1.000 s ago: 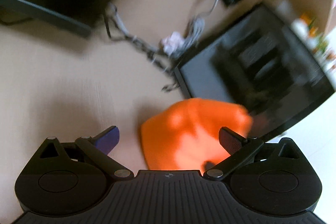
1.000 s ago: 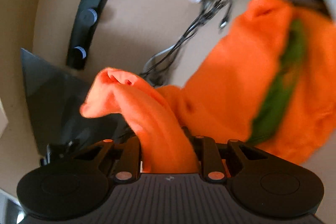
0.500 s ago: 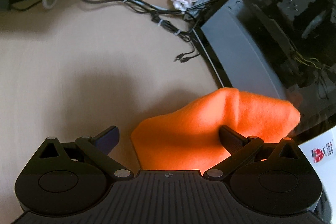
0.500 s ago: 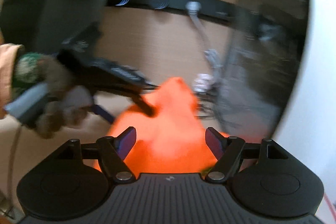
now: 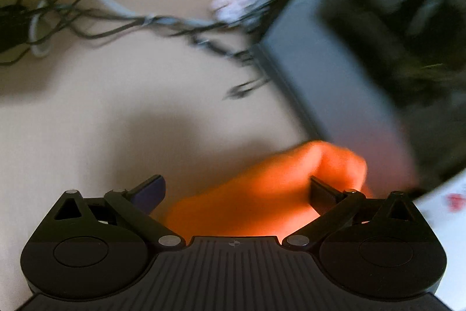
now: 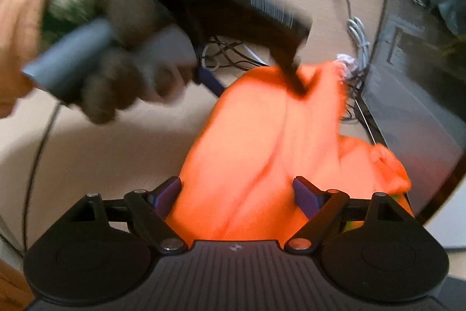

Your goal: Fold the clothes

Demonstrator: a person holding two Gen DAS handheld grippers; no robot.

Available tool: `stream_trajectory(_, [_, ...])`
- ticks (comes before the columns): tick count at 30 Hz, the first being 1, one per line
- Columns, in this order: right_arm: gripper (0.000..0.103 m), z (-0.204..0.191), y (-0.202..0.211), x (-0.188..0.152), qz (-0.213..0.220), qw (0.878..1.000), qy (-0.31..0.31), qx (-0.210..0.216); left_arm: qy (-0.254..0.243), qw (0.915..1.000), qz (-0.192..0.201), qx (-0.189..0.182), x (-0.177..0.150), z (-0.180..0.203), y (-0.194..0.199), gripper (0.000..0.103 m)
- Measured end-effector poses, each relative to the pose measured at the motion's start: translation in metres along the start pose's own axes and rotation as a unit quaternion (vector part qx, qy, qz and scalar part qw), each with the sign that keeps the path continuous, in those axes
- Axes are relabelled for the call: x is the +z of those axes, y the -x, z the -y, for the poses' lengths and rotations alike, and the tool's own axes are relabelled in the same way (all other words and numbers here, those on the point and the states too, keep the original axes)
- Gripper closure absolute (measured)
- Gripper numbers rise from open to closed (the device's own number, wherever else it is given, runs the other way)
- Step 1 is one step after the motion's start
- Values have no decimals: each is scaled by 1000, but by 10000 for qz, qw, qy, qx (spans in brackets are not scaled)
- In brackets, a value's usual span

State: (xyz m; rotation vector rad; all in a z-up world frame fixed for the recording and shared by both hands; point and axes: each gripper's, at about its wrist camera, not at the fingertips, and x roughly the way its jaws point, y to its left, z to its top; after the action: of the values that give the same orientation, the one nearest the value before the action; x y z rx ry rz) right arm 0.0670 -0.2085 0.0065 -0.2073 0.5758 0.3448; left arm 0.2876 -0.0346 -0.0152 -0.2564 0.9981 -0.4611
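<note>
Crowding orange garment [image 6: 262,153]: cables [image 6: 227,54], computer case [image 6: 413,72].

Plain orange garment [image 6: 262,153], beige table [image 5: 116,107], grey cables [image 5: 87,16]

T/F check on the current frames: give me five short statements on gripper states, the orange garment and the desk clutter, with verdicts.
1. The left gripper is open. True.
2. The right gripper is shut on the orange garment. False: its jaws stand wide apart, with cloth lying between them.
3. The garment is blue. False: it is orange.
4. Tangled cables lie on the desk. True.
5. A gloved hand holds the other gripper in the right wrist view. True.
</note>
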Motion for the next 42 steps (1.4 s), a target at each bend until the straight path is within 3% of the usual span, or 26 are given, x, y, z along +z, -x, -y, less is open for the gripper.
stream_trajectory(2, [19, 8, 13, -1, 164, 9996, -209, -124, 249, 9996, -93, 122, 2, -12, -14, 0])
stream_trajectory(5, [19, 22, 38, 0, 666, 9949, -595, -462, 629, 9980, -85, -35, -4, -27, -11, 0])
stream_trajectory(8, [19, 46, 29, 10, 1023, 9844, -1299, -608, 819, 9963, -7, -277, -11, -39, 11, 0])
stream_trajectory(11, [18, 73, 5, 19, 890, 9741, -2063, -261, 989, 9941, 157, -418, -20, -51, 40, 0])
stream_trajectory(14, [18, 77, -23, 14, 371, 9712, -2353, 39, 1316, 9897, 330, -462, -39, -70, 67, 0])
stream_trajectory(16, [18, 60, -23, 18, 303, 9732, -2191, 635, 1567, 9855, 424, -486, -54, -86, 84, 0])
stream_trajectory(18, [17, 30, -19, 28, 327, 9849, -1453, 884, 1828, 9808, 473, -497, -67, -99, 93, 0])
stream_trajectory(23, [17, -7, -16, 38, 406, 9982, -277, 349, 2424, 9675, 499, -511, -91, -125, 97, 0])
stream_trajectory(27, [17, -33, -14, 45, 468, 9971, 591, -114, 2414, 9671, 526, -608, -96, -125, 102, 0])
stream_trajectory(29, [16, -34, 0, 47, 639, 9959, 637, -15, 2362, 9676, 530, -713, -97, -120, 103, 0])
stream_trajectory(32, [3, -23, 5, 46, 796, 9947, 225, 619, 2321, 9675, 498, -868, -96, -114, 98, 0])
stream_trajectory(35, [2, -29, -19, 37, 188, 9966, 86, 799, 2277, 9678, 478, -961, -95, -109, 95, 0])
stream_trajectory(36, [6, -34, -25, 32, 5, 9968, 71, 797, 2250, 9681, 482, -993, -93, -106, 94, 0])
stream_trajectory(38, [27, -46, -35, 28, -120, 9970, 132, 748, 2134, 9702, 506, -1029, -93, -101, 97, 0])
stream_trajectory(39, [48, -51, -37, 31, -91, 9969, 184, 761, 2087, 9710, 553, -1022, -93, -100, 102, 0])
stream_trajectory(40, [64, -53, -36, 36, -29, 9962, 159, 852, 2116, 9686, 745, -1070, -92, -102, 113, 0])
stream_trajectory(42, [78, -41, -30, 50, 80, 9900, -490, 1324, 2169, 9626, 1127, -1166, -90, -107, 134, 0])
